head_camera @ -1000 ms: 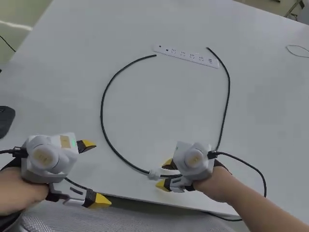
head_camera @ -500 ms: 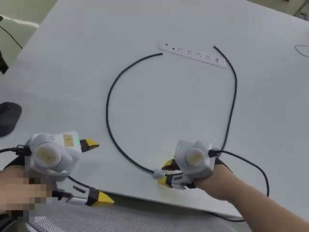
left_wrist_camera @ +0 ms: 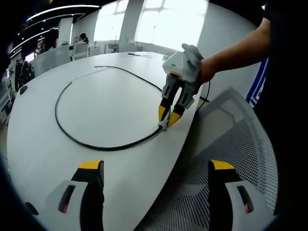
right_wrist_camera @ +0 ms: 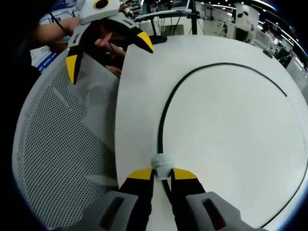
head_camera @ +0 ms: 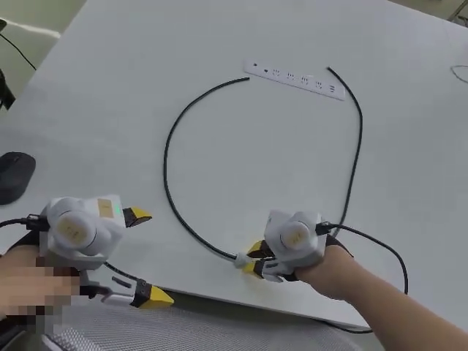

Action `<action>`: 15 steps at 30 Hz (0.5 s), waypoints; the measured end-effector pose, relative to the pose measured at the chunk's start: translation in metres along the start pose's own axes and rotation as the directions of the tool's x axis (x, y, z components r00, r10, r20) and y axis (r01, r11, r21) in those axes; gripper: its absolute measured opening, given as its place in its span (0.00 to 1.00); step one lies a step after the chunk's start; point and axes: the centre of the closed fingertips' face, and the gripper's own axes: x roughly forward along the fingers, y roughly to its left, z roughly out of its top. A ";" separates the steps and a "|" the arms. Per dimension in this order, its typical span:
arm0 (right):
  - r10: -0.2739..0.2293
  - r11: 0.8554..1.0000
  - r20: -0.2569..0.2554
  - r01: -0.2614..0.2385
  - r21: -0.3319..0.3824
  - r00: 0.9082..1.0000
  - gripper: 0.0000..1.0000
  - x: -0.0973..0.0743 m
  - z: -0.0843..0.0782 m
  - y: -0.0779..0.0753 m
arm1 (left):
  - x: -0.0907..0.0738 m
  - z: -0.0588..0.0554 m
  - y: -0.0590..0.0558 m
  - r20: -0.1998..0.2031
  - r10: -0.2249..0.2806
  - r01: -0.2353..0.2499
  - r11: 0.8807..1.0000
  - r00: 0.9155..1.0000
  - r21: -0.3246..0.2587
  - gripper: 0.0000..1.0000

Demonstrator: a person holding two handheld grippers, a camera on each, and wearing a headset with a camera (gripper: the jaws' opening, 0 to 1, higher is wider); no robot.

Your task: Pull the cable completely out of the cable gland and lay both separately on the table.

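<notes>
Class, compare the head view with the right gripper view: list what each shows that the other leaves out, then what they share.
Head view: the white power strip beyond the loop, and the hand holding the right gripper. Right gripper view: the room behind the table, and its own jaws close either side of the cable. Shared: cable, white cable gland, open left gripper, table.

There's the black cable (head_camera: 165, 168) looping wide across the desk (head_camera: 256, 146), white cable gland (head_camera: 240, 259) threaded on near the front edge.

No legible text or labels.
</notes>
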 end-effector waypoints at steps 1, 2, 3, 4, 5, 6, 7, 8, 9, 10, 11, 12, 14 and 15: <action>-0.003 1.000 -0.004 0.003 -0.001 1.000 0.09 0.000 0.001 0.000 | 0.000 0.000 0.000 0.001 -0.002 0.002 1.000 1.000 0.000 0.89; -0.007 1.000 -0.008 0.007 -0.002 1.000 0.08 -0.002 0.002 0.000 | 0.000 0.001 0.000 0.002 -0.003 0.003 1.000 1.000 0.000 0.89; -0.009 1.000 -0.009 0.009 -0.001 1.000 0.08 -0.002 0.002 0.000 | 0.000 0.001 -0.001 0.004 -0.004 0.004 1.000 1.000 0.001 0.89; -0.005 1.000 -0.012 0.005 0.009 1.000 0.08 -0.004 0.003 0.001 | 0.001 0.002 -0.001 0.005 -0.006 0.006 1.000 1.000 0.002 0.89; -0.003 1.000 -0.012 0.003 0.012 1.000 0.08 -0.004 0.004 0.001 | 0.001 0.003 -0.001 0.006 -0.007 0.007 1.000 1.000 0.004 0.89; -0.002 1.000 -0.013 0.002 0.010 1.000 0.08 -0.006 0.005 0.002 | 0.001 0.004 -0.001 0.008 -0.009 0.009 1.000 1.000 0.007 0.88; -0.001 1.000 -0.014 0.001 0.009 1.000 0.08 -0.007 0.005 0.002 | 0.001 0.005 -0.002 0.011 -0.012 0.012 1.000 1.000 0.008 0.88; 0.003 1.000 -0.016 -0.003 0.011 1.000 0.08 -0.009 0.007 0.003 | 0.001 0.006 -0.002 0.014 -0.013 0.013 1.000 1.000 0.008 0.88; 0.005 1.000 -0.017 -0.005 0.011 1.000 0.07 -0.010 0.009 0.004 | 0.002 0.008 -0.002 0.019 -0.015 0.015 1.000 1.000 0.010 0.88; 0.006 1.000 -0.017 -0.006 0.006 1.000 0.07 -0.012 0.010 0.005 | 0.002 0.010 -0.002 0.023 -0.018 0.018 1.000 1.000 0.012 0.88; 0.008 1.000 -0.018 -0.008 -0.002 1.000 0.07 -0.014 0.013 0.006 | 0.002 0.016 -0.004 0.048 -0.028 0.026 0.999 0.998 0.034 0.87; 0.009 1.000 -0.017 -0.009 -0.006 1.000 0.07 -0.016 0.015 0.007 | 0.001 0.020 -0.005 0.058 -0.032 0.030 0.999 0.998 0.041 0.86; 0.011 1.000 -0.013 -0.011 -0.018 1.000 0.07 -0.020 0.020 0.010 | 0.001 0.025 -0.006 0.057 -0.035 0.034 0.999 0.998 0.033 0.86; 0.009 1.000 -0.013 -0.010 -0.024 1.000 0.07 -0.021 0.022 0.010 | 0.001 0.028 -0.006 0.063 -0.038 0.035 0.999 0.997 0.039 0.86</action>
